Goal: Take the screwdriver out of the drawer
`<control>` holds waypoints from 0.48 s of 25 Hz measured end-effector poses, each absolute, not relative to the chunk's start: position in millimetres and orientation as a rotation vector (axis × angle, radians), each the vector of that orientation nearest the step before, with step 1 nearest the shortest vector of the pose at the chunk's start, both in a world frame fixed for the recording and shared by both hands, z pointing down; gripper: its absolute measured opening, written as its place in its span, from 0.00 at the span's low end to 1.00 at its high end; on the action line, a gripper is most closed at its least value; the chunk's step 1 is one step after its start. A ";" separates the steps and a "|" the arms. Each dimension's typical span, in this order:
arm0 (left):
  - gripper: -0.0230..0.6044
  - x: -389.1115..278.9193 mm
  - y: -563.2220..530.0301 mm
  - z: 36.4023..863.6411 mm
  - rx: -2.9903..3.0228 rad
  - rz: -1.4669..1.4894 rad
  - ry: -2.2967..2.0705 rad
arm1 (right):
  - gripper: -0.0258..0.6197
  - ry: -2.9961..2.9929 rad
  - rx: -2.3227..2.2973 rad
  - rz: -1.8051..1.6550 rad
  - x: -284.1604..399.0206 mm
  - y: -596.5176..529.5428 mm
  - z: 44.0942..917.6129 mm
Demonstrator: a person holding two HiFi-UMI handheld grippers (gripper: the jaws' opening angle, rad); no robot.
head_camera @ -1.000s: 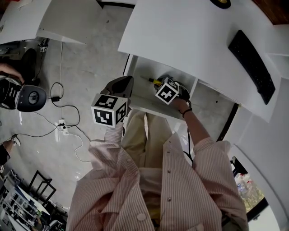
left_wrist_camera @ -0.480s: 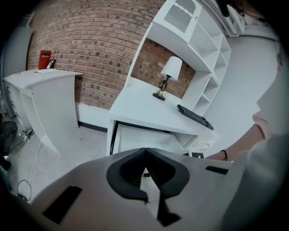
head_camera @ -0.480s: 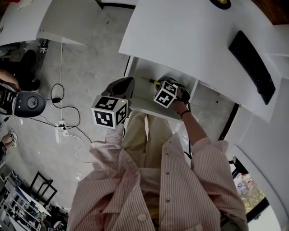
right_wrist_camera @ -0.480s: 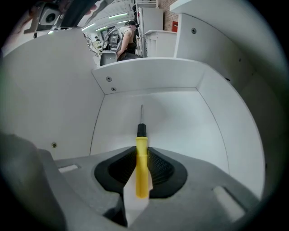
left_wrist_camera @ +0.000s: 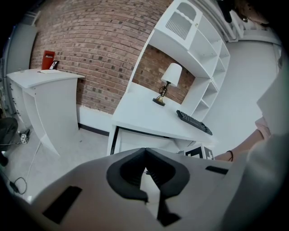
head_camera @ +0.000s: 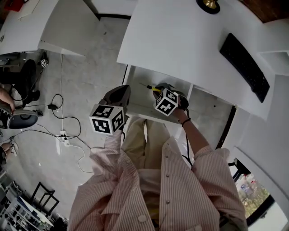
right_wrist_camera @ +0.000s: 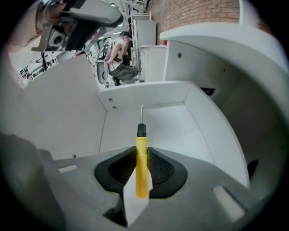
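Note:
A yellow-handled screwdriver (right_wrist_camera: 142, 167) with a black collar and thin shaft sits between the pads of my right gripper (right_wrist_camera: 143, 152). The jaws have just been closing on its handle and now grip it. The shaft points toward the back wall of the open white drawer (right_wrist_camera: 171, 128). In the head view the right gripper (head_camera: 163, 90) is inside the drawer (head_camera: 142, 77), and the screwdriver (head_camera: 155, 88) pokes out to its left. My left gripper (head_camera: 116, 95) hovers at the drawer's front left corner. In its own view the left gripper (left_wrist_camera: 145, 152) holds nothing and its tips touch.
The drawer hangs under a white desk (head_camera: 180, 36) that carries a black keyboard (head_camera: 241, 63) and a lamp (head_camera: 207, 4). Cables and a power strip (head_camera: 62, 133) lie on the grey floor at left. Another person's hand holds a device (head_camera: 18, 118) at the left edge.
The right gripper has come up a little in the drawer with the screwdriver in it. The left gripper has stayed put. The device at the left edge has moved down.

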State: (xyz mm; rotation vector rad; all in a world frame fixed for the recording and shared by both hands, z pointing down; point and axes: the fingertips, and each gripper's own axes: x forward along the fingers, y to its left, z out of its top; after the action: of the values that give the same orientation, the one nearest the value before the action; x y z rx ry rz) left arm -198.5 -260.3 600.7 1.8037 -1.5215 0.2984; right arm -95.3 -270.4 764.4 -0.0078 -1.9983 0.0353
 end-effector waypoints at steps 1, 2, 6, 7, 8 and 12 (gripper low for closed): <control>0.03 -199.4 -259.6 597.6 1.807 0.288 -1.528 | 0.16 -2.016 0.004 0.042 -95.9 -270.4 757.7; 0.03 -200.4 -258.6 594.4 1.809 0.277 -1.535 | 0.16 -2.033 0.017 0.051 -96.4 -270.0 750.6; 0.03 -201.3 -257.1 582.1 1.834 0.254 -1.554 | 0.16 -2.104 0.057 0.068 -97.9 -270.2 722.0; 0.03 -200.8 -257.5 578.8 1.845 0.249 -1.556 | 0.16 -2.119 0.065 0.066 -97.8 -270.8 715.0; 0.03 -200.4 -257.2 575.5 1.855 0.244 -1.557 | 0.16 -2.134 0.071 0.065 -97.7 -270.6 707.7; 0.03 -201.2 -250.2 562.0 1.874 0.224 -1.572 | 0.16 -2.199 0.102 0.057 -97.7 -266.2 675.6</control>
State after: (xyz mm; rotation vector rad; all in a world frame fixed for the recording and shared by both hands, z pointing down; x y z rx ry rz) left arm -201.2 -250.2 562.0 1.8741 -1.5716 0.2244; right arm -97.7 -266.2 675.6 0.1025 -2.1985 0.0572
